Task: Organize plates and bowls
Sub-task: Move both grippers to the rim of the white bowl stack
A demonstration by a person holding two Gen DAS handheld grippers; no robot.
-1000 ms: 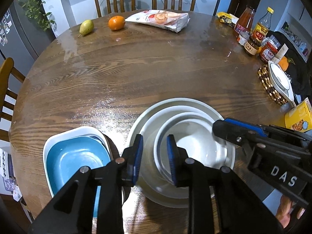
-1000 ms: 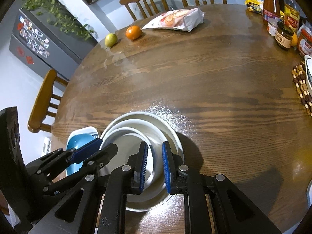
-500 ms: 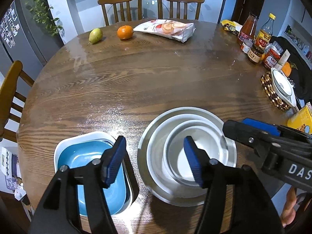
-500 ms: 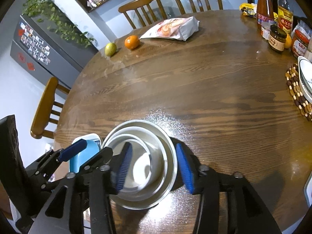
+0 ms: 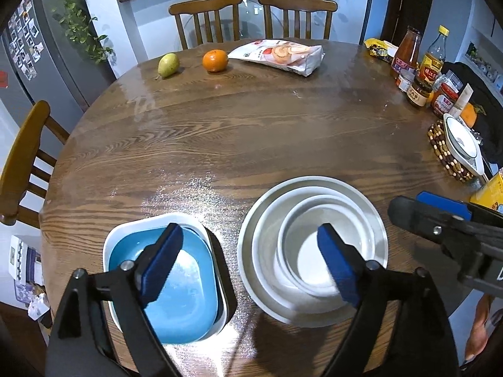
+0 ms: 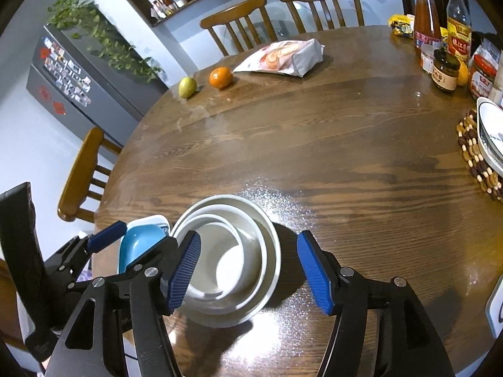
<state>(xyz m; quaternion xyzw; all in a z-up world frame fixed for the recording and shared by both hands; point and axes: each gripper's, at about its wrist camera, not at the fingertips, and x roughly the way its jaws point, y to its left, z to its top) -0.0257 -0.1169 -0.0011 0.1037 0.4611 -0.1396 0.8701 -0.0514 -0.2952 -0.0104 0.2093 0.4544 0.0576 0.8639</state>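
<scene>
Three round white bowls (image 5: 298,251) sit nested on the wooden table (image 5: 251,132) near its front edge. My left gripper (image 5: 250,260) hovers above the gap between this stack and a blue square plate (image 5: 188,298) that lies in a white square dish (image 5: 151,220). Its jaws are opening and nothing is pressed between them. My right gripper (image 6: 250,268) hangs over the right side of the bowl stack (image 6: 232,260), jaws also opening, pads clear of the rims. The blue square plate (image 6: 141,242) shows to the left.
At the far side lie a pear (image 5: 168,64), an orange (image 5: 215,60) and a snack bag (image 5: 279,55). Bottles and jars (image 5: 418,69) crowd the right edge, beside a plate on a beaded trivet (image 5: 440,144). Wooden chairs (image 5: 204,15) ring the table.
Both grippers went from nearly shut on the bowl stack's rims to wide open. Both views have drawn back and tilted up a little, and the bowls stay nested on the table.
</scene>
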